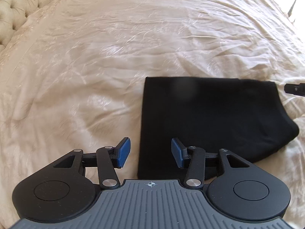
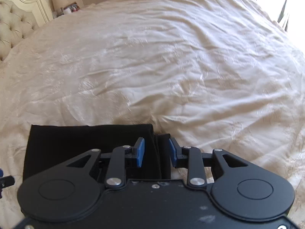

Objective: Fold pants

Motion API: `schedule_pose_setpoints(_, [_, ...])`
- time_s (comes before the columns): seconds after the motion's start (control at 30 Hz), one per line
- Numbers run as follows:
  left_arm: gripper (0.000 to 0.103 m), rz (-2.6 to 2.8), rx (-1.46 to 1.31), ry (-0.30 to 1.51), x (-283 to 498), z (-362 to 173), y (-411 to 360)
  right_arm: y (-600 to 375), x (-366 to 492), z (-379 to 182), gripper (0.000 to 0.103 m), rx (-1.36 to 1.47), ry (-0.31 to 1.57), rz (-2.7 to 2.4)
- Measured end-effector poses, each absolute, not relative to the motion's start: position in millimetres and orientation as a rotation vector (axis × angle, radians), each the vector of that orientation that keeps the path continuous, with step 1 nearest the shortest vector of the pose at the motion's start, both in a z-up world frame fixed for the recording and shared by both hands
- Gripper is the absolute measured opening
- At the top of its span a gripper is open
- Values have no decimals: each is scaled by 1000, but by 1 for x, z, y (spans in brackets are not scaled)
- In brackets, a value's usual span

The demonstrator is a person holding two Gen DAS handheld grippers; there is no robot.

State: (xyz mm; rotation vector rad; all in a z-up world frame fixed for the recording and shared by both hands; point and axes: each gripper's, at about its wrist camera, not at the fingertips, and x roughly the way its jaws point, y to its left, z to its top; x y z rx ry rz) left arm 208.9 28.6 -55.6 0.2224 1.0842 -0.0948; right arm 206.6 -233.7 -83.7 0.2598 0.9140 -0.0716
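Observation:
Black pants lie folded into a flat rectangle on the cream bedspread. In the left wrist view my left gripper hovers over the rectangle's near left edge, its blue pads wide apart and gripping nothing. A black tip of the right gripper shows at the far right corner of the pants. In the right wrist view the pants fill the lower left. My right gripper stands open over their layered right edge, and its pads do not press the cloth.
The wrinkled bedspread stretches far beyond the pants. A tufted headboard runs along the upper left, with a lamp and small items beside it. Bright light marks the bed's far right edge.

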Motion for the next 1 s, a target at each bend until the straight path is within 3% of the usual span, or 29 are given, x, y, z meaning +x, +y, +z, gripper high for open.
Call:
schedule_pose_setpoints(0.13, [46,-152,253,1079,228,-67,2,-204,198,-70,32,242,884,51])
schedule_pose_setpoints(0.33, [49,-211,332,1191,241,-112,-17,-173,200,-117,34,160,1069,54])
schedule_pose_setpoints(0.5, [68,-184,371,1182,245,-120,-20,-178,187,-133,37,130,1049,76])
schedule_pose_setpoints(0.63, [88,-150,354,1206,255,-124,-15,-167,196,-134,56,75,1078,121])
schedule_pose_setpoints(0.73, [103,-144,330,1240,264,-127,-11,-161,201,-135,63,60,1092,120])
schedule_pose_setpoints(1.0, [103,-173,270,1316,283,-134,-7,-159,206,-136,70,72,1093,110])
